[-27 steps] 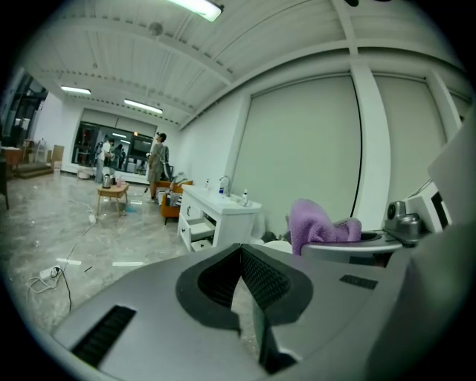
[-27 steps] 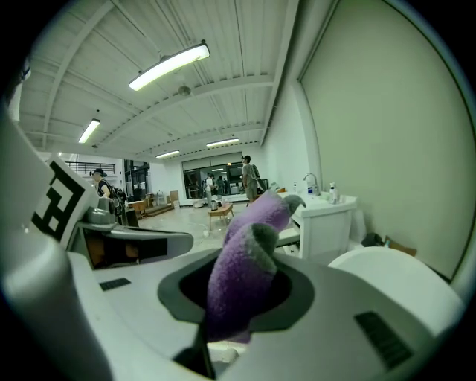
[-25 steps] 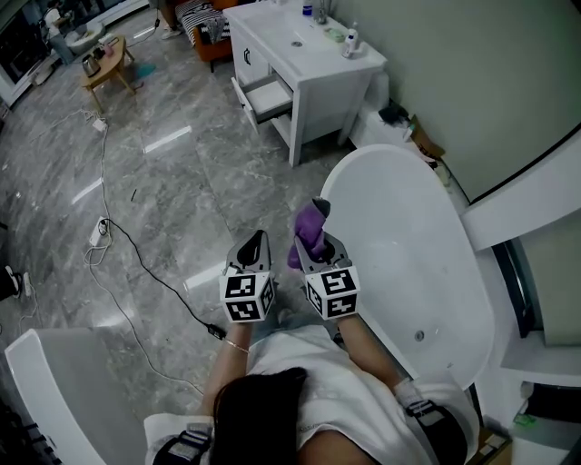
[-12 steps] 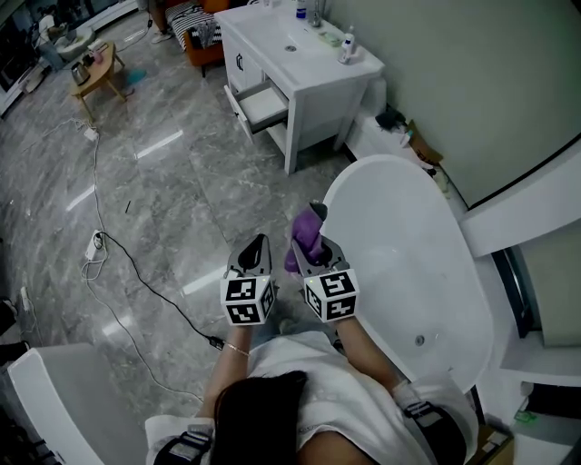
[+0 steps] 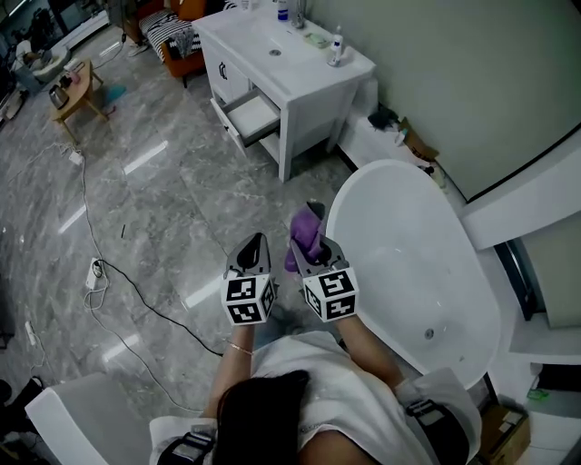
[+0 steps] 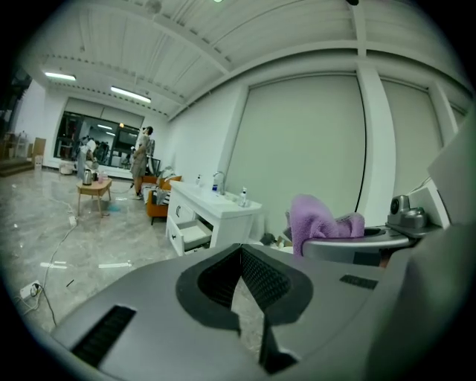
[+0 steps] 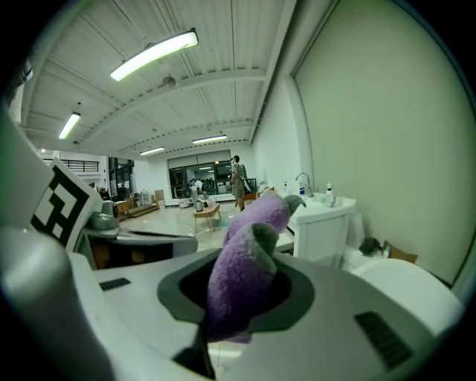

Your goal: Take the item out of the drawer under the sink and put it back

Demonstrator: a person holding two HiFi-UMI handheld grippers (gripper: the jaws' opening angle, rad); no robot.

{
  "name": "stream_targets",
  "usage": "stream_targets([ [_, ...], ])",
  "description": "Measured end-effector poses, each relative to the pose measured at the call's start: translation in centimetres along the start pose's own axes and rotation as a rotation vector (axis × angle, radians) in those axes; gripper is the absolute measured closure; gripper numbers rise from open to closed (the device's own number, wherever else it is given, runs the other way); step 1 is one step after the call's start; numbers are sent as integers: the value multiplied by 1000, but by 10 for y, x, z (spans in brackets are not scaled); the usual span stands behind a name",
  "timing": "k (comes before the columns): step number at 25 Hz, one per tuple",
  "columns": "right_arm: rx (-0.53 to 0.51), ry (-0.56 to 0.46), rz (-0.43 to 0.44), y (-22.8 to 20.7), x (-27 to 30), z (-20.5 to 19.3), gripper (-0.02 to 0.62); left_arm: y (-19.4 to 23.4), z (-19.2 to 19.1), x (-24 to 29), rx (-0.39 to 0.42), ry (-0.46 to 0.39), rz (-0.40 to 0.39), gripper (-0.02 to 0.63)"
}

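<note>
A purple cloth (image 5: 307,232) sticks up out of my right gripper (image 5: 314,247), whose jaws are shut on it; in the right gripper view the cloth (image 7: 249,249) fills the gap between the jaws. My left gripper (image 5: 256,243) is held beside it, shut with nothing in it. From the left gripper view the cloth (image 6: 320,222) shows to the right. Ahead stands the white sink cabinet (image 5: 290,64) with one drawer (image 5: 252,116) pulled out on its left side. Both grippers are well short of it, beside the tub's rim.
A white bathtub (image 5: 408,272) lies on my right, its end close to the cabinet. A black cable (image 5: 136,292) with a power strip (image 5: 93,270) runs over the marble floor on the left. A small wooden table (image 5: 68,95) and an orange chair (image 5: 172,23) stand further off.
Both grippers have travelled forward along the tub toward the sink cabinet, side by side. The cloth stays gripped in the right one; the floor cable has slid nearer in view.
</note>
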State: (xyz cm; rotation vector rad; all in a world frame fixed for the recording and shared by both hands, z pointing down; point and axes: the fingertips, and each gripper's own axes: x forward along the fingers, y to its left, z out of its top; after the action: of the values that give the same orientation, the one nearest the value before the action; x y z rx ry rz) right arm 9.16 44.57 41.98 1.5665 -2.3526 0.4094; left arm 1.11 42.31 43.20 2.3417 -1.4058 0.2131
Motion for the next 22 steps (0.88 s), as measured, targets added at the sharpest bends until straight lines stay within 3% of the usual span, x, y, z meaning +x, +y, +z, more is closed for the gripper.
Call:
stream_targets([
  [9, 30, 1, -64, 7, 51, 22, 495, 41, 34, 32, 27, 3, -67, 603],
  [22, 30, -9, -78, 20, 97, 42, 495, 93, 58, 46, 36, -9, -69, 603],
])
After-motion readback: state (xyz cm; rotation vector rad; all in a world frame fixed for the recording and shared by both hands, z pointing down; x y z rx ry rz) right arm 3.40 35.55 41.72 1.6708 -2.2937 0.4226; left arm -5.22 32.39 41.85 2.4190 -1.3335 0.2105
